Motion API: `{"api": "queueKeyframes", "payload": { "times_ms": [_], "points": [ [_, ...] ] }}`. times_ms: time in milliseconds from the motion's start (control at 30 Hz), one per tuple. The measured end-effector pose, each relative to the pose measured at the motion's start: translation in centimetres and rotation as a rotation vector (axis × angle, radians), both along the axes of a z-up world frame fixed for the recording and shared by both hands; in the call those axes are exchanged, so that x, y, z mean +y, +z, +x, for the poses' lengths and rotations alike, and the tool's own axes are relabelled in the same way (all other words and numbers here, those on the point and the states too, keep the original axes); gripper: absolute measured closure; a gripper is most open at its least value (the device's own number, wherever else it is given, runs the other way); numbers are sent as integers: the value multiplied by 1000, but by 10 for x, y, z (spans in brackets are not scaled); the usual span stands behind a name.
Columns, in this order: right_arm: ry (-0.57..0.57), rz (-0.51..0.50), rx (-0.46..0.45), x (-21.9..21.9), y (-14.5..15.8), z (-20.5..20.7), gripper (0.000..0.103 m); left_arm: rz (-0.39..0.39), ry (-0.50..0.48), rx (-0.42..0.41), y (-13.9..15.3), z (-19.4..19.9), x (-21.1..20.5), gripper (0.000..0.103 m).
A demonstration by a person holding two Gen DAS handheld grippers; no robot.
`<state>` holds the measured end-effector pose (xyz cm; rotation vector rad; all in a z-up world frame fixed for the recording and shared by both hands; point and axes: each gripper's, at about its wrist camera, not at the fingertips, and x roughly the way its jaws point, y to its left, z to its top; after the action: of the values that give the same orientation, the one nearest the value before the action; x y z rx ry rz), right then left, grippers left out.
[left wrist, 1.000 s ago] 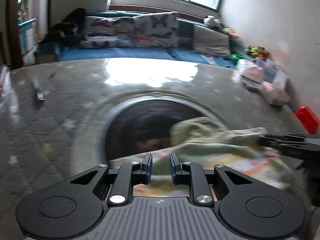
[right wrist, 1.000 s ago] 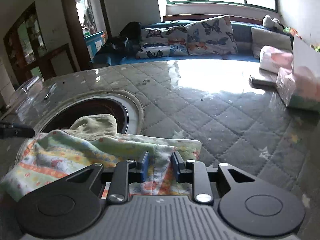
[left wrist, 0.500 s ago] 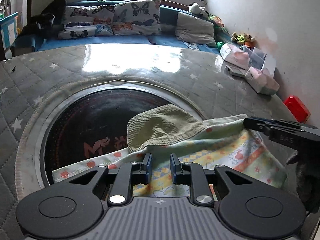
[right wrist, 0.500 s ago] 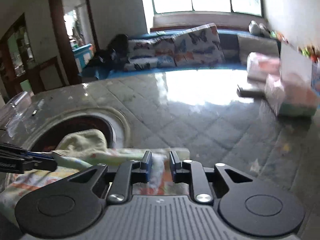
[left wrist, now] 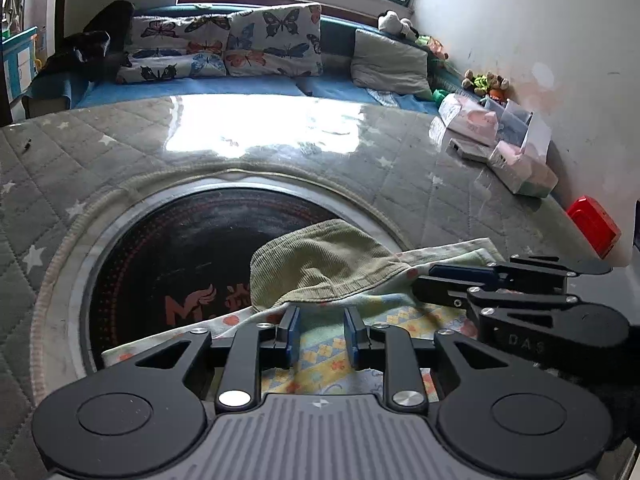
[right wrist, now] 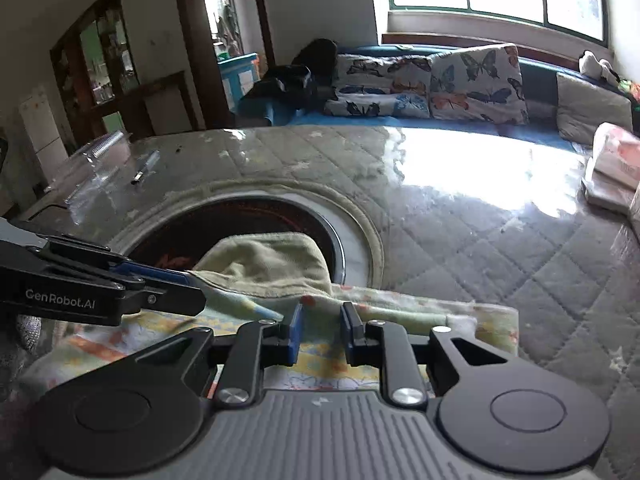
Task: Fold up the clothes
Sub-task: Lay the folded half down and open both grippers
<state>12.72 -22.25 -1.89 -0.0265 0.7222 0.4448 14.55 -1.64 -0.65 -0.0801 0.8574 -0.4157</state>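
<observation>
Table point(left wrist: 420, 168): a quilted grey cover under a glossy clear sheet was seen, with a round dark inset panel point(left wrist: 168, 264) set in its middle, ringed by a pale rim.

Patterned garment point(left wrist: 324, 356): a pale cloth printed in yellow, orange and blue was laid flat at the near edge of the table, partly over the near side of the dark panel. Its long axis was judged to run crosswise, from one hand-held gripper to the other. A folded edge was seen along its far side in the right wrist view point(right wrist: 420, 308).

Olive ribbed piece point(left wrist: 320, 264): a corduroy-like part, rounded, was laid on top of the patterned cloth at its far side, reaching out over the dark panel. Whether it belonged to the same garment could not be told.

Left hand-held gripper point(left wrist: 319, 334): it was held directly over the near-left part of the cloth, pointing down and forward. Its jaws had just been opening; they stood slightly apart, with cloth below the gap and not pinched.

Right hand-held gripper point(right wrist: 320, 334): it was held over the near-right part, just beside the left one, fingertips crossing toward it. Its jaws had likewise just been opening, and nothing was clamped.

Relation for the coming move: the cloth lay immediately below and ahead of both; neither was judged clearly nearer.
</observation>
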Motion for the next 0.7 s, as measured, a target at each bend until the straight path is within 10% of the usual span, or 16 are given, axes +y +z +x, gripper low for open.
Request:
{"api": "queueKeyframes", "payload": {
  "times_ms": [700],
  "points": [
    [22, 31, -9, 6, -7, -67, 44, -6, 38, -26, -11, -71, 3, 36]
  ]
}}
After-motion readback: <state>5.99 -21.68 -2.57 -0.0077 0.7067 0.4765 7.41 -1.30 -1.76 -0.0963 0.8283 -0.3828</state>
